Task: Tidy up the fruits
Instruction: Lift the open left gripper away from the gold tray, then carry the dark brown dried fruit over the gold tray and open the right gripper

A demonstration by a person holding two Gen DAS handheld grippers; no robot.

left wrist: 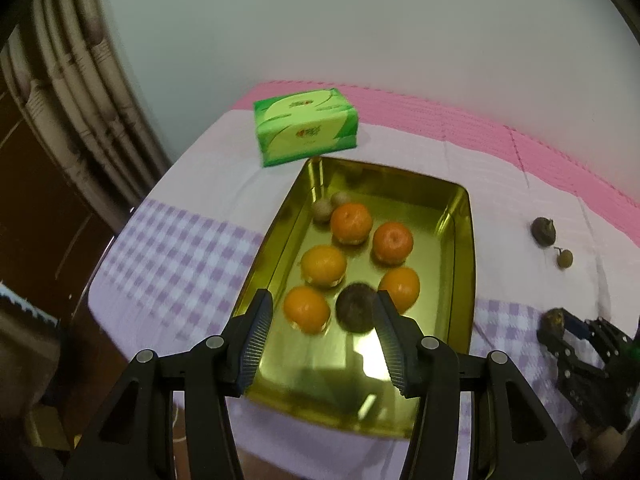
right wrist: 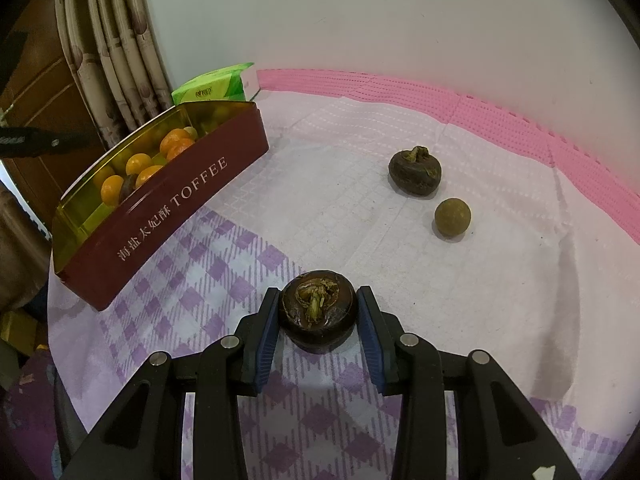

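Observation:
A gold-lined toffee tin (left wrist: 460, 240) holds several oranges (left wrist: 351, 223), a dark water chestnut (left wrist: 356, 307) and two small brown longans (left wrist: 322, 210). My left gripper (left wrist: 322, 312) hangs open and empty above the tin's near end. The tin's red side (right wrist: 168, 216) shows at the left in the right wrist view. My right gripper (right wrist: 318, 306) is shut on a dark water chestnut (right wrist: 318, 312) on the cloth. It also shows in the left wrist view (left wrist: 554, 322). Another water chestnut (right wrist: 415, 172) and a longan (right wrist: 453, 217) lie on the cloth further right.
A green tissue pack (left wrist: 306, 126) stands behind the tin. A pink mat (right wrist: 440, 96) runs along the white wall. A curtain (right wrist: 120, 48) hangs at the left past the table edge. The cloth (right wrist: 320, 208) is white and purple-checked.

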